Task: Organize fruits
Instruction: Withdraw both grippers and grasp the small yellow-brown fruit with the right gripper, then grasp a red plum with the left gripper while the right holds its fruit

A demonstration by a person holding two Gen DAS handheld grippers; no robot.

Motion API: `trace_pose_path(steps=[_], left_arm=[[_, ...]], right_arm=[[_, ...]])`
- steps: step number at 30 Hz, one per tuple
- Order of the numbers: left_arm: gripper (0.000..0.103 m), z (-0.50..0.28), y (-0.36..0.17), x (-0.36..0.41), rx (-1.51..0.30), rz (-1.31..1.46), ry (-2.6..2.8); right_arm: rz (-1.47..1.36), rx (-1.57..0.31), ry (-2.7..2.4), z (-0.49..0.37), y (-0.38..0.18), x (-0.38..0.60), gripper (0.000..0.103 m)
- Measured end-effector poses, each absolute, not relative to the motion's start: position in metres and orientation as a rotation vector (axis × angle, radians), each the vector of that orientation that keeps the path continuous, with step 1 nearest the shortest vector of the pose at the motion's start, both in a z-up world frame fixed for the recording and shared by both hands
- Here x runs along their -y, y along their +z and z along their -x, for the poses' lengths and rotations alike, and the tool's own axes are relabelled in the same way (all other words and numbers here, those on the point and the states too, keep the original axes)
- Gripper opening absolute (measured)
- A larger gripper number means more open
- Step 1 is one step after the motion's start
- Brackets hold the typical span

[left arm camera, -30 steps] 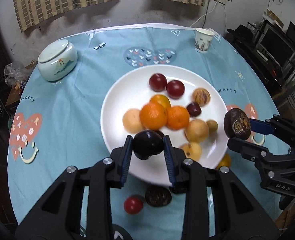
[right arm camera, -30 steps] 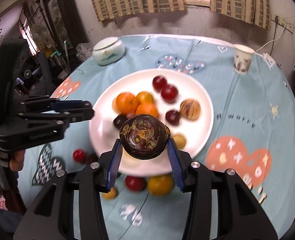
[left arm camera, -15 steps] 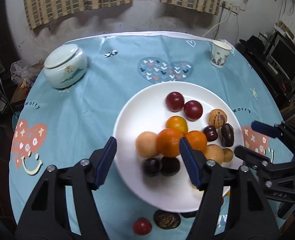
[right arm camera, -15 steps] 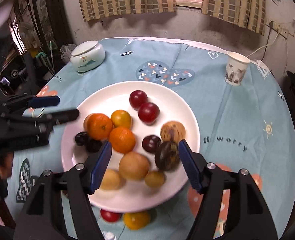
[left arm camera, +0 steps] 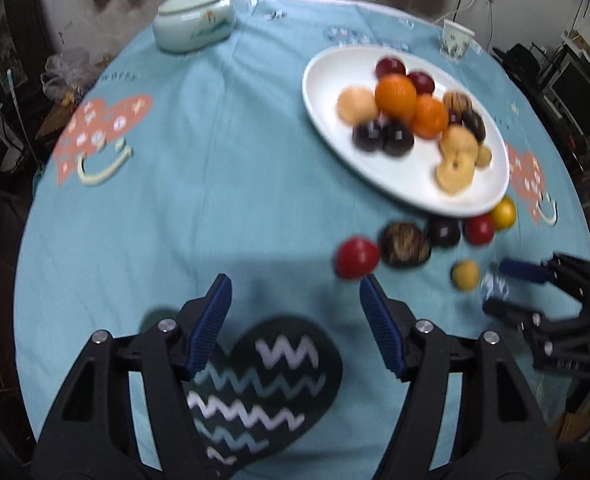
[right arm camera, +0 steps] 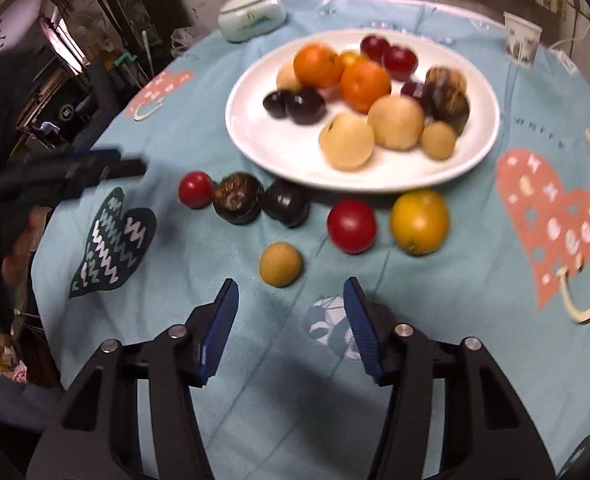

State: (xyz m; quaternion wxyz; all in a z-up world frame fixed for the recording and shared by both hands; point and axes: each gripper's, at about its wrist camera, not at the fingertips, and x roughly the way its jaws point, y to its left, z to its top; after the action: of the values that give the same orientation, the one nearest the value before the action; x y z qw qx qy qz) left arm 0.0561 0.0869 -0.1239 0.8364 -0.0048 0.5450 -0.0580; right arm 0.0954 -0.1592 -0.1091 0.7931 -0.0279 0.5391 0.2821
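Your left gripper (left arm camera: 295,292) gapes empty, its jaws just opened further; your right gripper (right arm camera: 291,296), just narrowing, holds nothing. Most fruit fills the white plate (right arm camera: 263,136); six pieces, including a small tan fruit (right arm camera: 281,264), lie on the tablecloth (right arm camera: 435,320) beside it.

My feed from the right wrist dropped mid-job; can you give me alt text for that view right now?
The right gripper hangs open and empty over a blue tablecloth, just short of six loose fruits, the small tan fruit nearest. Beyond them sits a white plate piled with fruit; the left gripper shows blurred at the left edge.
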Motion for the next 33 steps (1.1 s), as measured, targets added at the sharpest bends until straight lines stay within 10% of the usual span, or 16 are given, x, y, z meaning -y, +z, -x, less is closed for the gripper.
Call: trace_pose_path(steps=[8, 19, 26, 33], left_arm=[[0.068, -0.046, -0.133, -0.079, -1.163, -0.014, -0.135], [0.067, -0.078, -0.152, -0.050, -1.179, -0.070, -0.191], [0.029, -0.090, -0.162, -0.040, -1.194, -0.126, -0.303], [0.029, -0.079, -0.136, -0.036, -1.159, -0.131, -0.295]], right_arm=[[0.091, -1.191, 0.618, -0.109, -0.125, 0.130, 0.026], [0.020, -1.160, 0.620, -0.093, -0.102, 0.158, 0.025], [-0.019, -1.182, 0.592, -0.084, -0.105, 0.167, 0.025], [-0.017, -1.183, 0.590, -0.079, -0.105, 0.166, 0.025]])
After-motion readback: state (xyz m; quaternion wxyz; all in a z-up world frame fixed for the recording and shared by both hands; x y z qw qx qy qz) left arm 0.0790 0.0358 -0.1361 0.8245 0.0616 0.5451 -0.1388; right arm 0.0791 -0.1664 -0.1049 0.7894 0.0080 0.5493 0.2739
